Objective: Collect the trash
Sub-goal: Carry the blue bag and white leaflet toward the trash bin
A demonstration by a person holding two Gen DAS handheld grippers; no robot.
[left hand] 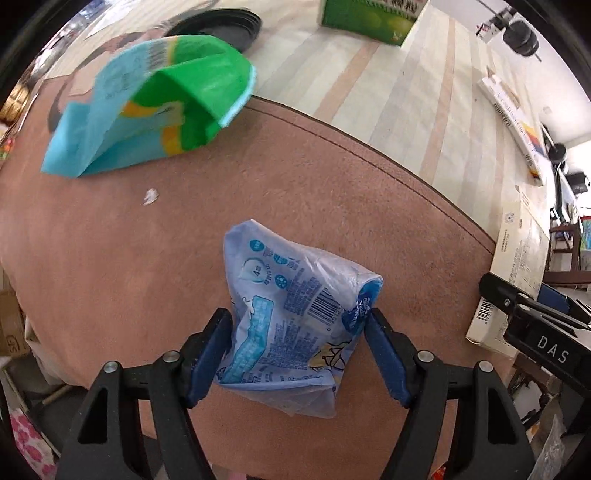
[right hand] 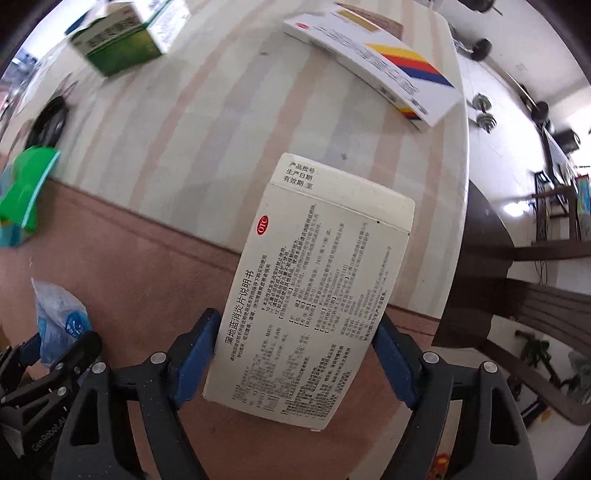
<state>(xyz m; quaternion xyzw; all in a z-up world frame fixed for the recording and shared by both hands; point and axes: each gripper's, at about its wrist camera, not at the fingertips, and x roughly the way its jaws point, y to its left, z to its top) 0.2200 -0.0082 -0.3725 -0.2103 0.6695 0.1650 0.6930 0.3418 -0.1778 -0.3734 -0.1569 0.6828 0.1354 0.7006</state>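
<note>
My left gripper [left hand: 299,325] is shut on a crumpled pale blue plastic wrapper [left hand: 295,317] and holds it over the brown mat [left hand: 110,266]. The wrapper also shows at the left of the right wrist view [right hand: 59,317]. My right gripper [right hand: 295,328] is shut on a white medicine box [right hand: 314,288] printed with black text, held over the mat's edge. That box shows at the right of the left wrist view [left hand: 517,273]. A green and light blue bag [left hand: 147,103] lies on the mat at the far left; it also shows in the right wrist view [right hand: 26,188].
A green box [left hand: 369,14] stands on the striped tablecloth [left hand: 369,81] at the back, also in the right wrist view [right hand: 122,48]. A white box with coloured stripes [right hand: 380,59] lies far right. A black plate [left hand: 221,26] sits behind the bag. A small white scrap [left hand: 150,195] lies on the mat.
</note>
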